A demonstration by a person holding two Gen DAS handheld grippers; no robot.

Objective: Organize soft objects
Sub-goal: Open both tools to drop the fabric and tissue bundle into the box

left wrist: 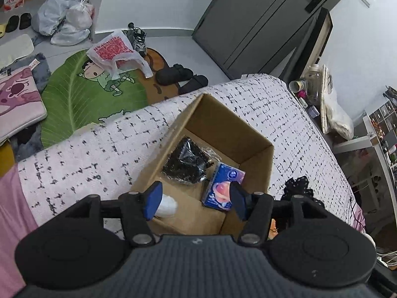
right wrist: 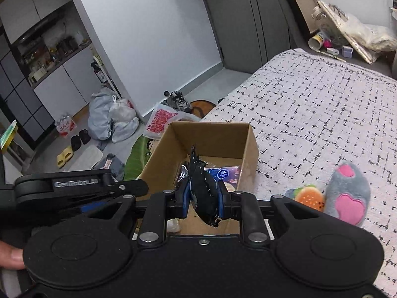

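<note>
The right gripper [right wrist: 204, 197], low centre of its view, pinches a black lace garment [right wrist: 202, 186] above the near edge of the cardboard box [right wrist: 250, 154]. Release should wait until the lace hangs over the box's bare floor, clear of the tissue pack [left wrist: 222, 186]. The left gripper [left wrist: 194, 200] stands half open, empty, over the box.

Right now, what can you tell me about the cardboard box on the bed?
The cardboard box is plain brown, open on top, and stands upright on the speckled white blanket. Inside lie a crinkly black packet, a blue tissue pack and something white. The open left tongs hover over its near edge.
</note>
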